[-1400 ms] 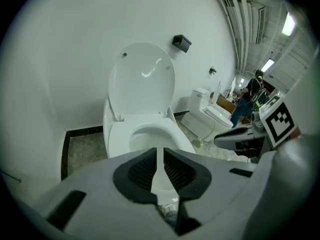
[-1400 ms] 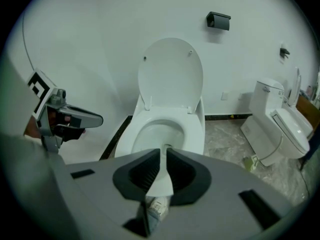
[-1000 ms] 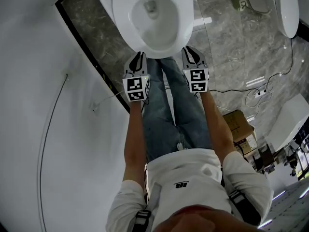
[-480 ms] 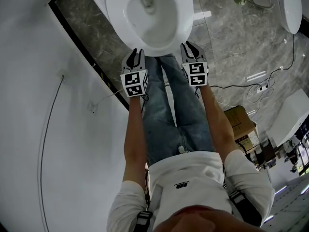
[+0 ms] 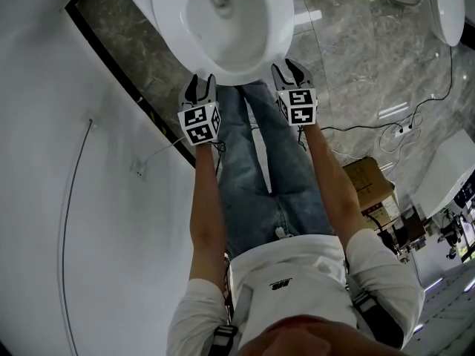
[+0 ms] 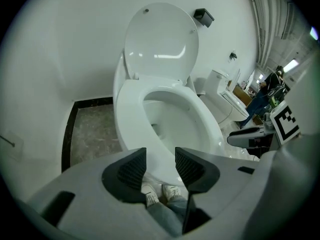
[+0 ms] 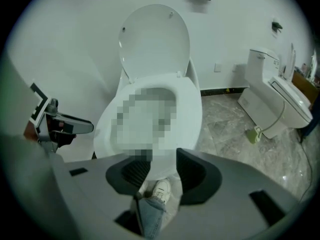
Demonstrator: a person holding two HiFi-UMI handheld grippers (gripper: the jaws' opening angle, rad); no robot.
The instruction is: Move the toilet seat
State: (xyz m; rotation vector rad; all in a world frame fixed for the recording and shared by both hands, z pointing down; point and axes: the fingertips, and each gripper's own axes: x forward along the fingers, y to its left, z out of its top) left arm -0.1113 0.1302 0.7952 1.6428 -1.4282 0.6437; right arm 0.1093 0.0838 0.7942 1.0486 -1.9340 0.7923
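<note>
The white toilet seat (image 5: 167, 21) lies down on the bowl, and its lid (image 6: 160, 39) stands up against the wall. My left gripper (image 5: 200, 87) hovers just short of the seat's front left rim. My right gripper (image 5: 289, 70) hovers by the front right rim. Both pairs of jaws are opening, with nothing between the pads. In the left gripper view the seat (image 6: 200, 119) lies beyond my left gripper (image 6: 160, 164), apart from it. The right gripper view shows the seat (image 7: 190, 109) ahead of my right gripper (image 7: 162, 169), with a mosaic patch over the bowl.
A white wall (image 5: 74, 199) with a black skirting strip (image 5: 111, 58) runs close on the left. A second toilet (image 7: 275, 99) stands to the right on the marble floor. Cables (image 5: 401, 132) and a cardboard box (image 5: 367, 180) lie behind on the right. The person's legs (image 5: 260, 169) stand before the bowl.
Both grippers have moved forward toward the seat's front rim, and their jaws have parted from shut.
</note>
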